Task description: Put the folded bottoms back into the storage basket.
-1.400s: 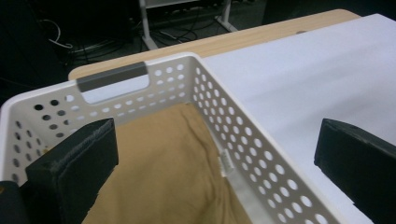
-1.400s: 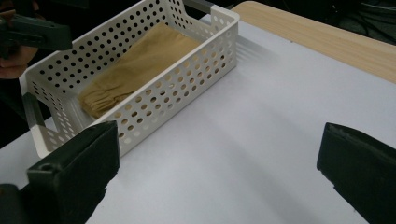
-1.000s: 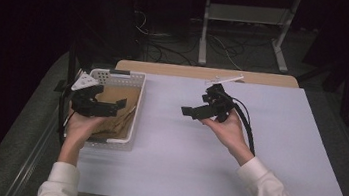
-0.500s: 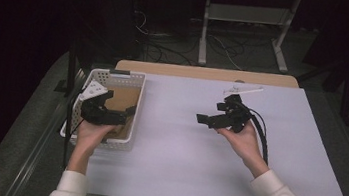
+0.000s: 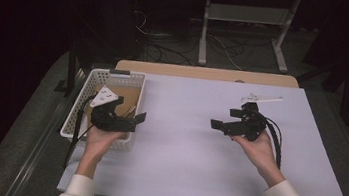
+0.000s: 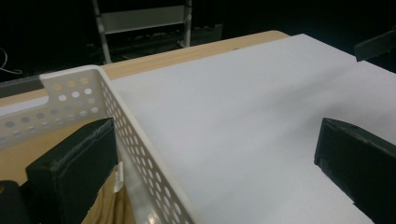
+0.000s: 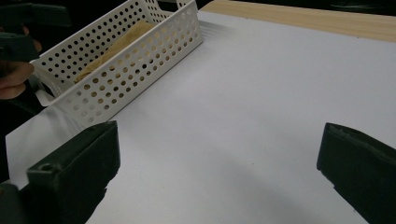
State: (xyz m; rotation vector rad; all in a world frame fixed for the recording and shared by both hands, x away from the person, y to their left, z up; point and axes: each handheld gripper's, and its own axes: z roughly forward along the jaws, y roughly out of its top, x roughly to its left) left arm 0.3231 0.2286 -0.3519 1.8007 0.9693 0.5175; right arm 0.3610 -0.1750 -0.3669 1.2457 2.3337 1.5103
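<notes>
A person holds a black gripper in each hand over a white table (image 5: pixel 190 160). My left gripper (image 5: pixel 130 108) hovers at the right wall of a white perforated basket (image 5: pixel 88 81) and carries a grey three-cornered plate. In the left gripper view it (image 6: pixel 217 144) is open, one jaw over the basket (image 6: pixel 140 154) and the other over the table. My right gripper (image 5: pixel 228 118) hangs above the table's right half, pointing toward the basket. It (image 7: pixel 217 158) is open with nothing between its jaws. Tan material (image 7: pixel 112 46) lies in the basket (image 7: pixel 140 60).
A thin white stick-like object (image 5: pixel 264 97) lies near the table's far right. A wooden strip (image 5: pixel 205 73) borders the far edge. Dark floor with cables and a metal stand lies beyond. In the right gripper view the other hand (image 7: pixel 14 74) shows beside the basket.
Both grippers have moved to the right and nearer the person. The left one went from over the basket to its right wall. Both stay open.
</notes>
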